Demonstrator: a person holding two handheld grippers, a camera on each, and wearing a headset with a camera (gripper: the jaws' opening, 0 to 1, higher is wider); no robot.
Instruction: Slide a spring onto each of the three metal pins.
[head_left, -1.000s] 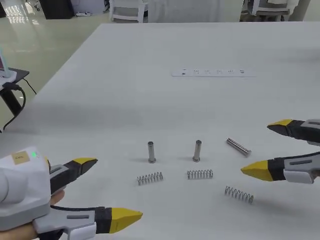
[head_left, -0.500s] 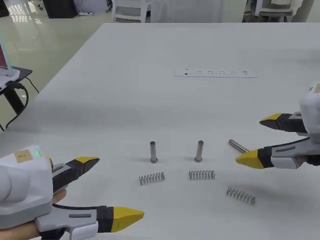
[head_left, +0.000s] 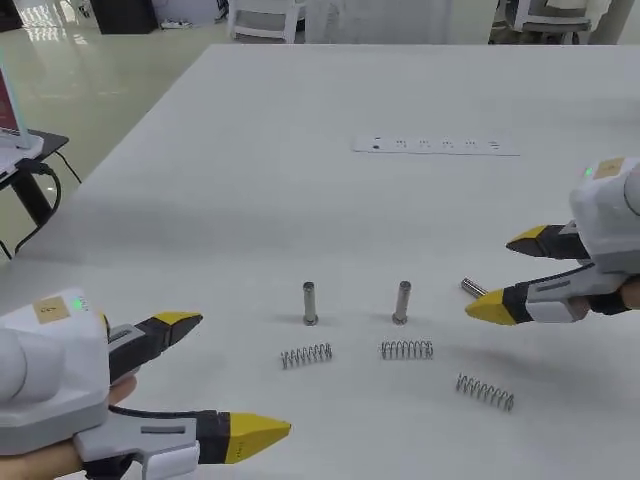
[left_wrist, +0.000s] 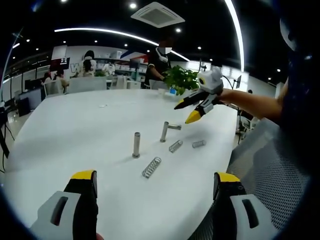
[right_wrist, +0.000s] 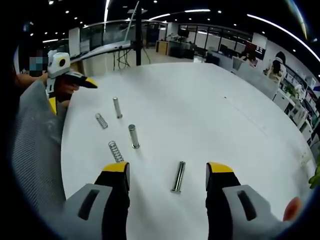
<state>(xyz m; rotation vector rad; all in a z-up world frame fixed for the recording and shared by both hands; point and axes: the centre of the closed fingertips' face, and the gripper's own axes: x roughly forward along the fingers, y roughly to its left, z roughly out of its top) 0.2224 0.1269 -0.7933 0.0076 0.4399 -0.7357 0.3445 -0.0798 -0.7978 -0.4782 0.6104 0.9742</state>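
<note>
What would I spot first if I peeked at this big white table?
The bright yellow tips catch the eye first: the left hand-held gripper at the near left and the right hand-held gripper at the right, both open. Between them on the table stand the left pin and the middle pin, while the third pin lies flat by the right jaws. The left spring, middle spring and right spring lie in front.

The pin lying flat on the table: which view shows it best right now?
The right gripper view: the lying pin shows whole and close, seen between the right gripper's open jaws. In the head view that gripper's lower tip hides most of it, leaving one end. The left gripper view shows it small and far.
</note>
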